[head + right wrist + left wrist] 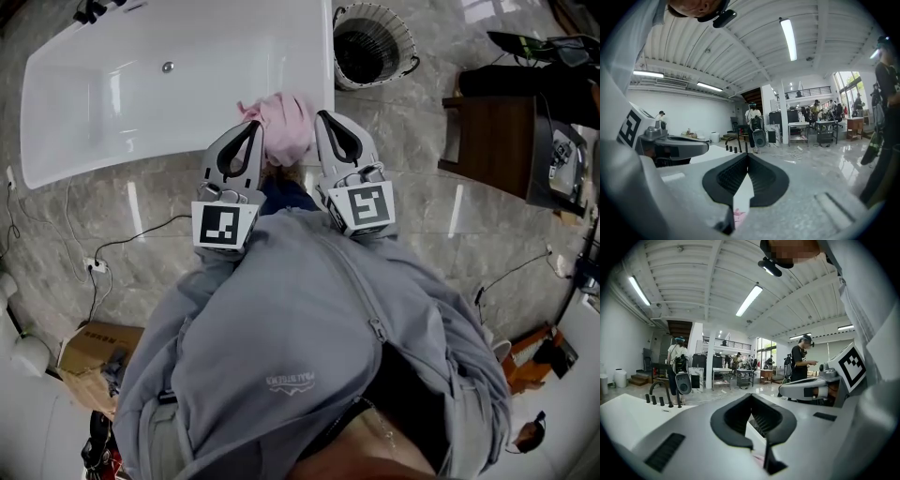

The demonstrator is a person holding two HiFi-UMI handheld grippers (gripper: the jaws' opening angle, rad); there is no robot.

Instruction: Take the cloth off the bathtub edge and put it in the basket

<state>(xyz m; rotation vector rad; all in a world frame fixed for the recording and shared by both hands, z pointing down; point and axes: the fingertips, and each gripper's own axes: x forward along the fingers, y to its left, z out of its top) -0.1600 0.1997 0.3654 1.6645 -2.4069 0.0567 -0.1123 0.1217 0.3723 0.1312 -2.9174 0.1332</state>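
Grey marble floor tiles fill the head view, with the white bathtub (112, 103) at upper left and the wire basket (405, 58) just beyond its right end. The pink cloth (286, 127) lies bunched on the near rim of the tub, close to that end. The left gripper (251, 128) and right gripper (325, 118) sit either side of it, tips just beside the cloth. Neither is on it.

Looking along the left gripper (751, 397), the dark pads are pressed together at the tip with nothing between them. A sliver of pink, probably the cloth (757, 458), shows low in the gap behind the pads, below the jaws. The tub's white surface (628, 413) spreads out to the left.

Along the right gripper (748, 157) the pads likewise meet in a closed line and hold nothing. A pink scrap of cloth (739, 216) peeks through underneath.

The pick-up has not yet begun. One gripper would do well to part its jaws wide first, tip down over the raised heap, and close on a thick fold, not a loose corner. The right one is my choice, being nearer the basket. Lifting straight up should clear the rim before swinging across, so no trailing end drags or snags on the basket wires.
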